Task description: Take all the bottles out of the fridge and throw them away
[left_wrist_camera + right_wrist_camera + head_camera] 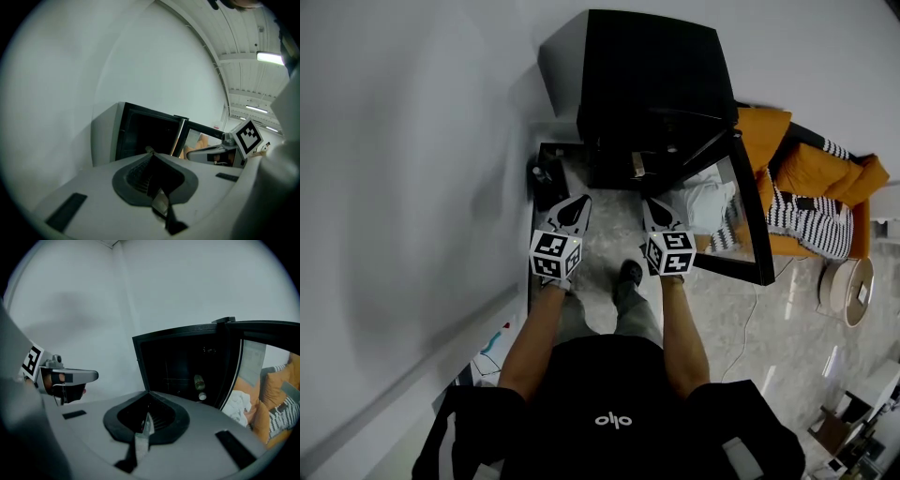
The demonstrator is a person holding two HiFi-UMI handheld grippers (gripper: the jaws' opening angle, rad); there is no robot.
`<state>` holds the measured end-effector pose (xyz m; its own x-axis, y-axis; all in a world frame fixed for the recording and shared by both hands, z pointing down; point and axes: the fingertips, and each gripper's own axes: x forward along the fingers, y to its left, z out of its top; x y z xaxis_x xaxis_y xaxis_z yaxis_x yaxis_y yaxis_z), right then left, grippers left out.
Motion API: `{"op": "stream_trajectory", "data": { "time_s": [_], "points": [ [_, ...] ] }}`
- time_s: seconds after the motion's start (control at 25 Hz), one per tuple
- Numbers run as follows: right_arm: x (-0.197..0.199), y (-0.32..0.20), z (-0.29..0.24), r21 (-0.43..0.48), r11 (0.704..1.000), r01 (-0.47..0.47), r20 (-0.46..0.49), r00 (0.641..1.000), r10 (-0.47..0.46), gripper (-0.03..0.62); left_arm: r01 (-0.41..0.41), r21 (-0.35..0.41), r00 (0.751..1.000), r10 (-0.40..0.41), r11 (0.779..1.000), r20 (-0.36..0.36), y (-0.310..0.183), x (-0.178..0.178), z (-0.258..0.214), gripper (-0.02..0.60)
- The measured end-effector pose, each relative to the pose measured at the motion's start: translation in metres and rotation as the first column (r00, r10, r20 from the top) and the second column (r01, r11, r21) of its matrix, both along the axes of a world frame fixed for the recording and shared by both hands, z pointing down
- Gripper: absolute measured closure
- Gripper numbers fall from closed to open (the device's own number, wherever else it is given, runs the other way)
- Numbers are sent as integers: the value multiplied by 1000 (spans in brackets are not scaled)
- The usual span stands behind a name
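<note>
A small black fridge [649, 84] stands against the white wall, with its glass door [744, 211] swung open to the right. In the right gripper view a greenish bottle [199, 381] shows in the dark inside, a white cap [202, 396] just below it. My left gripper [577, 202] and right gripper [652, 202] hang side by side in front of the fridge, short of its opening. Both are shut with nothing between the jaws. In their own views the left gripper [149, 151] and the right gripper [148, 393] show closed tips aimed toward the fridge [140, 136].
A dark open container [547, 178] sits on the floor left of the fridge, against the wall. An orange sofa [825, 178] with striped cushions stands to the right, behind the open door. My foot [629, 274] is on the tiled floor below the grippers.
</note>
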<state>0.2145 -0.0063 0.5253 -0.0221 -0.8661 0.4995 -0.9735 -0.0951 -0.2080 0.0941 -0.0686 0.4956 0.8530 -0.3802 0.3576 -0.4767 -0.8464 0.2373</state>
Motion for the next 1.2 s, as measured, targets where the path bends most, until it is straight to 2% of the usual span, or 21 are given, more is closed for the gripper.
{"op": "stream_trajectory", "data": {
  "time_s": [0.2, 0.4, 0.6, 0.8, 1.04, 1.2],
  "points": [
    [7, -7, 29, -28, 1000, 1, -35, 999, -2, 585, -11, -8, 1000, 11, 1000, -17, -6, 8, 19, 575],
    [22, -27, 77, -41, 999, 2, -44, 999, -4, 585, -50, 21, 999, 50, 999, -13, -24, 20, 54, 575],
    [40, -51, 138, -56, 998, -1, -59, 998, -2, 585, -66, 38, 998, 66, 997, -3, -49, 24, 99, 575],
    [59, -75, 197, -29, 1000, -10, -74, 997, 8, 585, -77, 51, 997, 77, 996, 2, -68, 32, 150, 575],
    [85, -91, 268, 21, 998, -65, -61, 996, 66, 585, -85, 49, 996, 86, 995, -4, -81, 51, 216, 575],
    [100, -95, 310, 3, 998, -68, -73, 995, 68, 580, -105, 38, 994, 105, 994, 2, -78, 68, 255, 575]
  ]
}}
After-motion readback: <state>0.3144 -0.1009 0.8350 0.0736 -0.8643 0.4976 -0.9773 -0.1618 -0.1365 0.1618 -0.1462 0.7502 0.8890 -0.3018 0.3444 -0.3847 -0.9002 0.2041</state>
